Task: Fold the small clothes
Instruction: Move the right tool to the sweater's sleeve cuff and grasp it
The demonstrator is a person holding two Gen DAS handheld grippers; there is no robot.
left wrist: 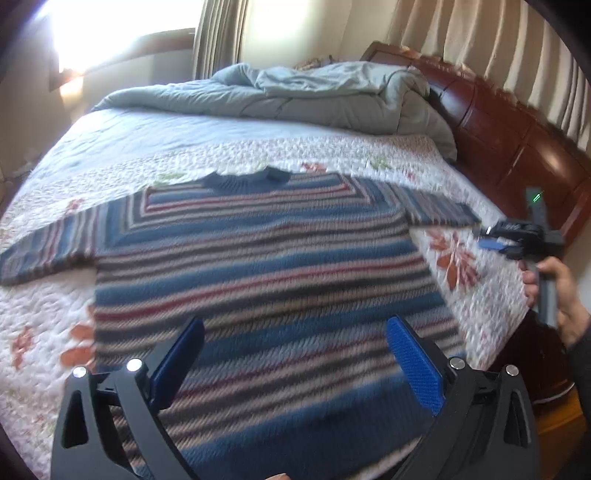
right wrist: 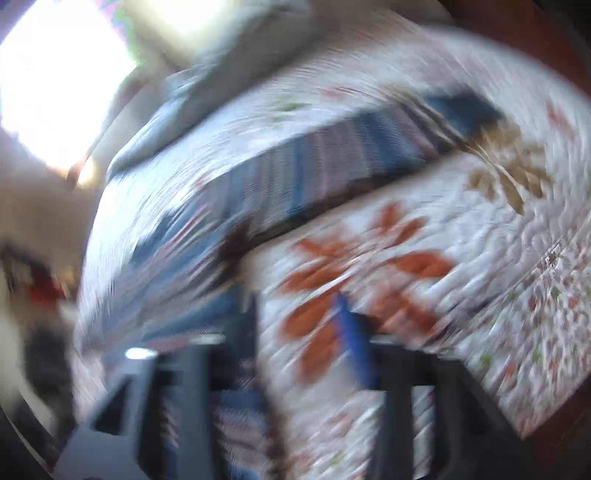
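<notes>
A blue, red and cream striped sweater (left wrist: 258, 266) lies flat on the floral quilt (left wrist: 221, 155), with both sleeves spread out. My left gripper (left wrist: 295, 358) hovers open over the sweater's lower body, and only knit shows between its blue pads (left wrist: 413, 365). At the right of the left wrist view a hand holds my right gripper (left wrist: 493, 243) just past the right sleeve's cuff (left wrist: 447, 214). The right wrist view is blurred. In it my right gripper (right wrist: 301, 328) has narrow jaws over bare quilt (right wrist: 461, 229), gripping nothing, and the sleeve (right wrist: 351, 147) runs across ahead of it.
A bunched grey duvet (left wrist: 332, 96) lies at the bed's far end. A dark wooden headboard (left wrist: 498, 122) runs along the right. A bright window (left wrist: 110, 33) and curtains (left wrist: 218, 37) stand behind. The bed's right edge drops to a wooden floor (left wrist: 557, 417).
</notes>
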